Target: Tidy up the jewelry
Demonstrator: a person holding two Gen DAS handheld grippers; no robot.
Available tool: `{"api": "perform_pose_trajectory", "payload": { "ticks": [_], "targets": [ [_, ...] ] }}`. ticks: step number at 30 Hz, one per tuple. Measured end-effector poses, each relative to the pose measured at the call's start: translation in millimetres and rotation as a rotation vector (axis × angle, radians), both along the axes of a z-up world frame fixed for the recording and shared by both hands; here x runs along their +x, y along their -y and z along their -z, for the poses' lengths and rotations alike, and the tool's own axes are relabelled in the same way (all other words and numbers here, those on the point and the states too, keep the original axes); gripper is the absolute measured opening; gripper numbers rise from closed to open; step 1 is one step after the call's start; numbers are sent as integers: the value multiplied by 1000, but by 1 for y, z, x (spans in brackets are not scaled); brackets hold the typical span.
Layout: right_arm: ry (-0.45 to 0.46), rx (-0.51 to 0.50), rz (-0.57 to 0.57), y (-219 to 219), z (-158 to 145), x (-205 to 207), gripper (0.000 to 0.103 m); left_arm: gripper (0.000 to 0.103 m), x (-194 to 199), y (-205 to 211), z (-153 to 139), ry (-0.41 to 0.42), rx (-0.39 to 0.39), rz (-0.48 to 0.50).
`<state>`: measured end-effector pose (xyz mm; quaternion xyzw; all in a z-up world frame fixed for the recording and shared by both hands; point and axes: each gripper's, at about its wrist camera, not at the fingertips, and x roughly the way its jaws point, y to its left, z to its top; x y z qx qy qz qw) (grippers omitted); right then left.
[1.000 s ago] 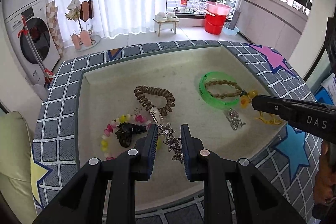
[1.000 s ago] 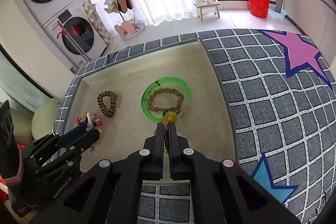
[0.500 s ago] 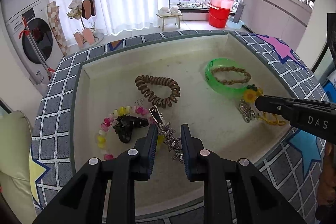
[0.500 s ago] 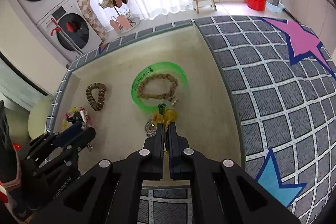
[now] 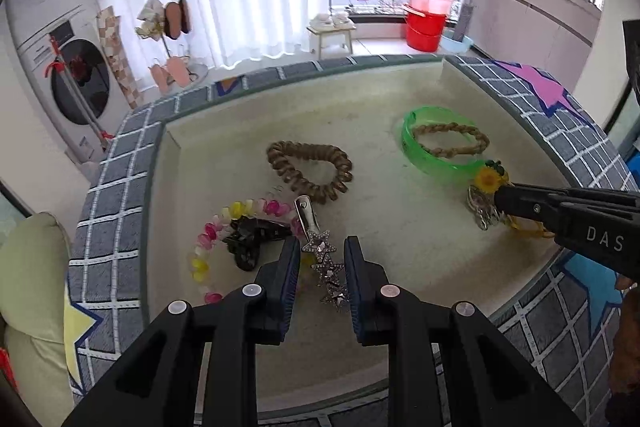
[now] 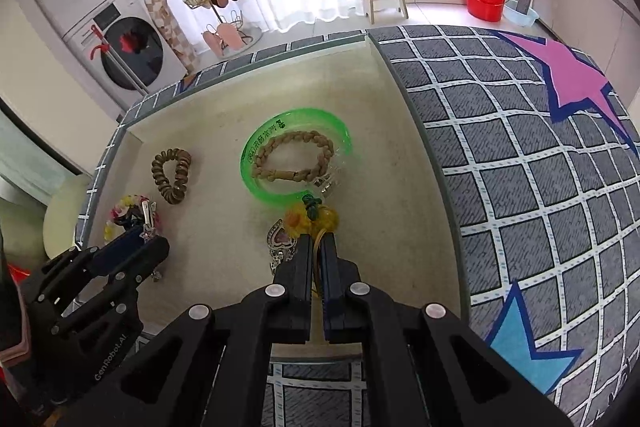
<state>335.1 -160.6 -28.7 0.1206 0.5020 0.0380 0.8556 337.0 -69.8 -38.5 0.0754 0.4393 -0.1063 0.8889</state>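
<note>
A beige tray (image 5: 224, 163) holds the jewelry. My left gripper (image 5: 322, 247) is open, its fingers on either side of a silver star hair clip (image 5: 323, 259) that lies on the tray. My right gripper (image 6: 316, 241) is shut on a yellow sunflower charm cord (image 6: 310, 219), also seen in the left wrist view (image 5: 488, 179). A green bangle (image 6: 256, 183) with a braided tan bracelet (image 6: 294, 161) inside lies just beyond. A silver heart piece (image 6: 278, 239) lies left of the right fingers. A brown coil hair tie (image 5: 310, 171), a pink-yellow bead bracelet (image 5: 236, 219) and a black claw clip (image 5: 250, 239) lie at the left.
The tray sits sunk in a grey grid-patterned mat (image 6: 520, 155) with pink and blue stars. A pale green cushion (image 5: 28, 299) lies off the left edge. Washing machines, a shoe rack and red buckets stand on the floor beyond.
The left gripper has moved slightly forward along the star clip, still open. The right gripper, shut on the sunflower cord, has drawn it back and down, away from the green bangle.
</note>
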Motion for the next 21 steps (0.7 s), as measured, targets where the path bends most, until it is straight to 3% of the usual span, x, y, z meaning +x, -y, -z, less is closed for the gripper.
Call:
{"api": "perform_pose_trajectory", "payload": {
  "ticks": [2, 4, 6, 8, 20, 21],
  "targets": [
    [2, 10, 4, 2, -1, -1, 6, 37, -2, -1, -4, 19, 2, -10],
    [8, 26, 11, 5, -3, -1, 14, 38, -3, -2, -6, 25, 6, -9],
    [24, 49, 23, 9, -8, -4, 51, 38, -4, -2, -9, 33, 15, -10],
    [56, 66, 37, 11, -15, -7, 63, 38, -4, -2, -10, 39, 20, -13],
    [128, 74, 74, 16, -53, -41, 64, 39, -14, -6, -26, 70, 13, -25],
    [134, 71, 75, 16, -55, -45, 64, 67, -15, -7, -29, 73, 8, -28]
  ]
}}
